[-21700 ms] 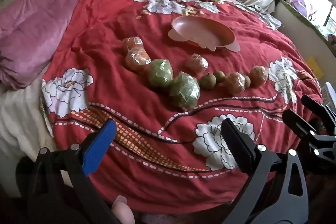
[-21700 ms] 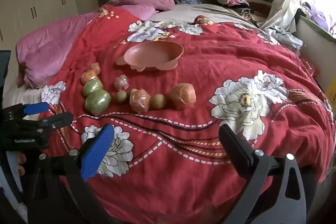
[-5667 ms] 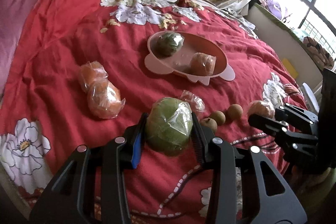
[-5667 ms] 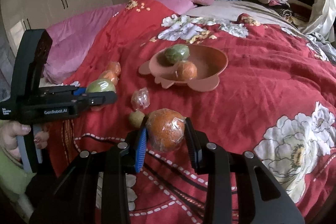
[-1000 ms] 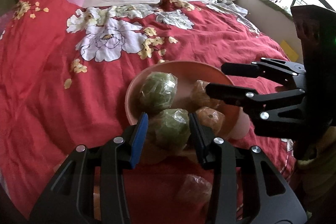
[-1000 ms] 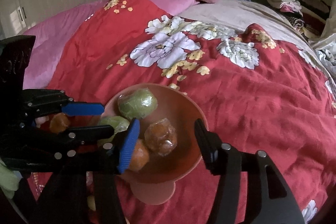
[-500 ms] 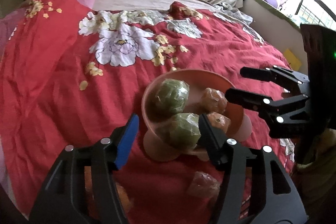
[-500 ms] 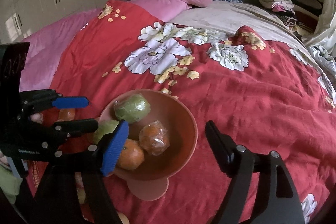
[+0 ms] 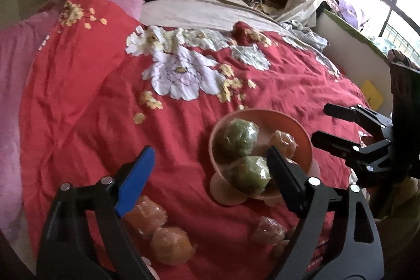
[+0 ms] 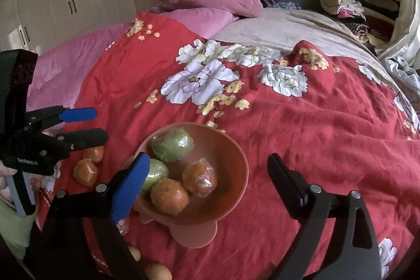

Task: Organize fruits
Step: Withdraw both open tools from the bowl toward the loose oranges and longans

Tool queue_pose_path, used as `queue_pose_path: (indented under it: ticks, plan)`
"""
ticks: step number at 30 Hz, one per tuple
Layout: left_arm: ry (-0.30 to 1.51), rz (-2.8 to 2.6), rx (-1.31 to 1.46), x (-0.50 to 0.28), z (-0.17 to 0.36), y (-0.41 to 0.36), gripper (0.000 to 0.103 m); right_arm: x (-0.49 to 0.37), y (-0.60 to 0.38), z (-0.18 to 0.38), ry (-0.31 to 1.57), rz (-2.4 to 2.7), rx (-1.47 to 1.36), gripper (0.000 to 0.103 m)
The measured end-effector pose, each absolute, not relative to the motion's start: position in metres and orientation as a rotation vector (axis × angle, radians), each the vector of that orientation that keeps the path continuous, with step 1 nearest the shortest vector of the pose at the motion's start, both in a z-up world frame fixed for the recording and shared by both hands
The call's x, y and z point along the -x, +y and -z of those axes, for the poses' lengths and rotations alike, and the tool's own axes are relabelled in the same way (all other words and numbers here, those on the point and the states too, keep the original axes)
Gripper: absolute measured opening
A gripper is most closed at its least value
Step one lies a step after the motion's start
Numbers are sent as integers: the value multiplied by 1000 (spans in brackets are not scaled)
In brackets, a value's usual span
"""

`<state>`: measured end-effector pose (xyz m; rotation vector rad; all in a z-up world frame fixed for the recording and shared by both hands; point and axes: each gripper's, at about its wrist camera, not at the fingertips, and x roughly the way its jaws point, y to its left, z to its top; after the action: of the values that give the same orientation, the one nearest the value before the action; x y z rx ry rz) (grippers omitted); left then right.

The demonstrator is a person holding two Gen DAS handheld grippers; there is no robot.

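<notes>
Both grippers' jaws are opening with nothing between them above the pink bowl [image 10: 236,162], and the two wrapped oranges [image 9: 157,230] on the red quilt [image 9: 78,96] lie nearest the left gripper [image 9: 210,175], near-left of the bowl, well away from the right gripper [image 10: 207,180].

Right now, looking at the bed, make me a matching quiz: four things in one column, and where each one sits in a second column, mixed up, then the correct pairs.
Things
1. unwrapped orange
2. pink bowl
3. pink pillow
4. folded clothes

Places
A. against the grey headboard
B. stacked by the far right corner of the bed
C. inside the bowl, at its near side
D. on the red floral quilt, holding four fruits

Pairs: 1-C, 2-D, 3-A, 4-B
</notes>
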<state>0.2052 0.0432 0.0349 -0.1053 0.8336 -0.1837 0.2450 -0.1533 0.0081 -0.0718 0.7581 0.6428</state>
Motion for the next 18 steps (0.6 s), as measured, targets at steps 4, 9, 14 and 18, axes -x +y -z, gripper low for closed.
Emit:
queue_pose_path:
  ticks: [4, 9, 14, 18]
  plan:
    - [809, 171, 116, -199, -44, 51, 88, -241, -154, -13, 746, -645, 70, 93]
    - [779, 146, 122, -189, -53, 60, 91, -231, -151, -20, 727, -658, 71, 94]
    - [760, 125, 138, -179, -59, 69, 93, -218, -146, -27, 706, -683, 71, 94]
    - [744, 101, 151, -170, -65, 78, 93, -205, -141, -34, 687, -708, 74, 94]
